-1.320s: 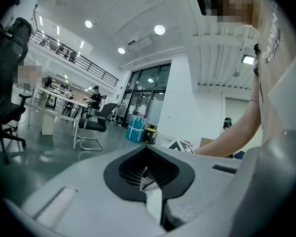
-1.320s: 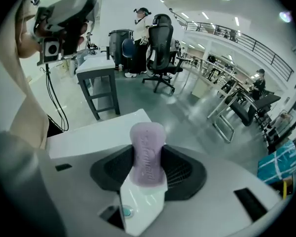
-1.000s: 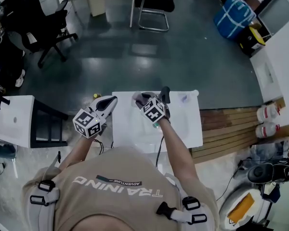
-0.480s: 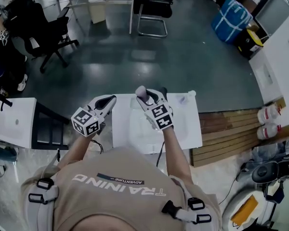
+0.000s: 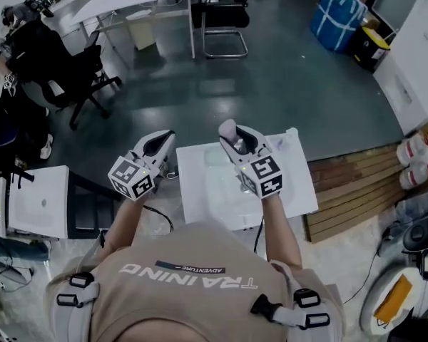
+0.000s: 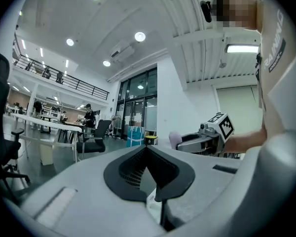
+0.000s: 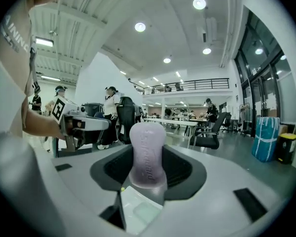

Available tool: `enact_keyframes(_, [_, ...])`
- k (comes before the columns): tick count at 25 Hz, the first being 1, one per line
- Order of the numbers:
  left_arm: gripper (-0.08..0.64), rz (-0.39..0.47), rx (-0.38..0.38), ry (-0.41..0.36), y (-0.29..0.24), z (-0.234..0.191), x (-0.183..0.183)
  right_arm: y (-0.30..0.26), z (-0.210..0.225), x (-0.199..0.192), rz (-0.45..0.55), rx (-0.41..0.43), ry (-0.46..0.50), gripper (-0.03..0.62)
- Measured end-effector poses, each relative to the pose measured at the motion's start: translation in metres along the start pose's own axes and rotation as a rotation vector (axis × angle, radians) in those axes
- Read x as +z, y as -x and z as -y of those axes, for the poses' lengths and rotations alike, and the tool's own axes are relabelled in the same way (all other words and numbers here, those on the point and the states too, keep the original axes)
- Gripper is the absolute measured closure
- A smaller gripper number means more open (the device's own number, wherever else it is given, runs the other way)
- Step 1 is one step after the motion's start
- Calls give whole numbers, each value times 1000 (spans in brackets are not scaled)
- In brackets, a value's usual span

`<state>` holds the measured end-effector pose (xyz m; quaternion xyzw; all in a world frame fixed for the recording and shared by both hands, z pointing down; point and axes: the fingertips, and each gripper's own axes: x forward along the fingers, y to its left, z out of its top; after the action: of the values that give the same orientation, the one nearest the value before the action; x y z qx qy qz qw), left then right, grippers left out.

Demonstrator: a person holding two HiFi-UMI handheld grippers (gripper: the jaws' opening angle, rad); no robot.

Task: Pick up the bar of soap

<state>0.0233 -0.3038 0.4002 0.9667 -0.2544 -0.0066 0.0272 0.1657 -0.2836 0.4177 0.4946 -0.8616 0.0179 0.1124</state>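
Observation:
The bar of soap (image 7: 148, 153) is pale lilac with embossed lettering and stands upright between the jaws of my right gripper (image 7: 148, 132), which is shut on it. In the head view the right gripper (image 5: 238, 138) is raised over the white table (image 5: 200, 191), with the soap (image 5: 228, 128) sticking out at its tip. My left gripper (image 5: 160, 143) hangs over the table's left edge; its jaws meet at the tips (image 6: 148, 149) with nothing between them. From the left gripper view I see the right gripper (image 6: 200, 139) and the soap (image 6: 175, 138) to the right.
A shallow white tray (image 5: 221, 185) lies on the table. A second white table (image 5: 36, 201) stands at the left, a wooden pallet (image 5: 357, 184) at the right. Black chairs (image 5: 221, 13), a blue bag (image 5: 339, 16) and people are farther off.
My right gripper has swung up and to the right, with the soap now showing at its tip. The left gripper has barely shifted. The head view has drifted.

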Motion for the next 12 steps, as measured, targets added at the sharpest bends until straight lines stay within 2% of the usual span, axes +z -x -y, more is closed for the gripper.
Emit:
enact_keyframes(5, [560, -1, -18, -53, -12, -5, 18, 10, 13, 18, 60, -51, -6, 408])
enact_keyframes(9, [560, 39, -17, -58, -15, 3, 35, 25, 15, 36, 116, -71, -13, 408])
enact_keyframes(12, [560, 48, -6, -50, -14, 0, 34, 29, 12, 44, 138, -74, -9, 408])
